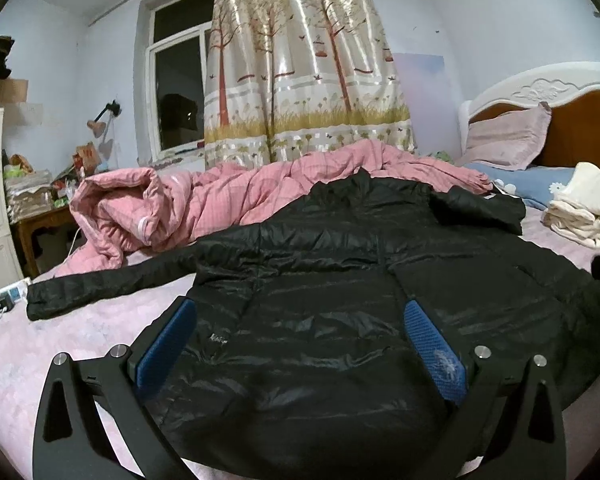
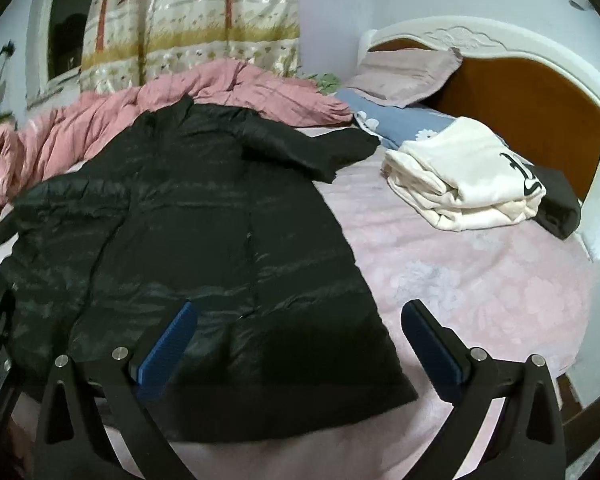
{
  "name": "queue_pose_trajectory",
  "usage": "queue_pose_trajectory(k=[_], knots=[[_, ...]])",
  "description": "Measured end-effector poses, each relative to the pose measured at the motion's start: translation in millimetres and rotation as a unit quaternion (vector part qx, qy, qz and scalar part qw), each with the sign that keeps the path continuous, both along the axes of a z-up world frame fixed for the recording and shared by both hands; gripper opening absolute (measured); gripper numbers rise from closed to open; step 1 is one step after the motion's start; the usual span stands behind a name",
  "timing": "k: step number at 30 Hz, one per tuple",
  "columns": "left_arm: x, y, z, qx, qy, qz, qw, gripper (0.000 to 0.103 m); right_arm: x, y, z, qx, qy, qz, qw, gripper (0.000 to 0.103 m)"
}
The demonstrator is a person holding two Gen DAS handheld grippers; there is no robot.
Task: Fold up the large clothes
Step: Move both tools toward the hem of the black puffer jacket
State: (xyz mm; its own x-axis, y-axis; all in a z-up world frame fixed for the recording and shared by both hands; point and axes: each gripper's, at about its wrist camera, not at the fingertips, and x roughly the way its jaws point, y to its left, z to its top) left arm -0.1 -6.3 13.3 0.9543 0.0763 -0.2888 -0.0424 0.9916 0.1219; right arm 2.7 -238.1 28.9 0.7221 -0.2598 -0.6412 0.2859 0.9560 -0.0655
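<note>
A black puffer jacket (image 1: 320,300) is lying spread flat on the pink floral bed sheet (image 2: 480,280), collar toward the window, hem nearest my cameras. I am holding the left gripper (image 1: 300,344) with its jaws spread wide above the jacket's lower body, gripping nothing; its blue pads (image 1: 434,354) are framing the shiny fabric. One sleeve (image 1: 100,284) is stretching out to the left across the sheet. I am hovering the right gripper (image 2: 300,344) over the hem's right corner, jaws equally wide and empty, one finger above the jacket, the other above bare sheet. A rumpled pink quilt (image 1: 204,208) is bunching just behind the collar. A folded cream garment (image 2: 464,176) is resting near the headboard (image 2: 532,92), well apart from the jacket, with a dark item (image 2: 560,204) touching its far side.
</note>
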Motion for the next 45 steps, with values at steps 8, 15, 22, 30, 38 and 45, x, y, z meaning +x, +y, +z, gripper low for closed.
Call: queue_pose_trajectory(k=[8,15,22,30,38,45], knots=[[-8.6,23.5,43.9,-0.031,0.041,0.016,0.9986,0.103,-8.5,7.9,16.0,0.003,0.033,0.009,0.999,0.103],[-1.8,29.1,31.9,-0.028,0.073,0.016,0.9968,0.103,-1.8,-14.4,4.4,0.107,0.065,0.029,0.992,0.103],[-3.4,24.0,28.3,-0.02,0.08,0.01,0.9965,0.103,-8.8,-15.4,13.0,0.083,0.03,0.022,0.996,0.103],[-2.6,25.8,27.3,-0.024,0.085,0.006,0.9961,0.103,-15.5,-28.2,20.1,0.087,-0.001,-0.004,0.996,0.103],[-3.6,26.1,27.8,-0.014,0.077,0.005,0.9969,0.103,8.8,-41.7,-7.6,0.074,0.018,-0.02,0.997,0.103],[-8.3,32.3,27.7,0.016,0.054,0.032,0.9979,0.103,9.4,-38.0,-15.6,0.029,0.014,-0.008,0.999,0.103]])
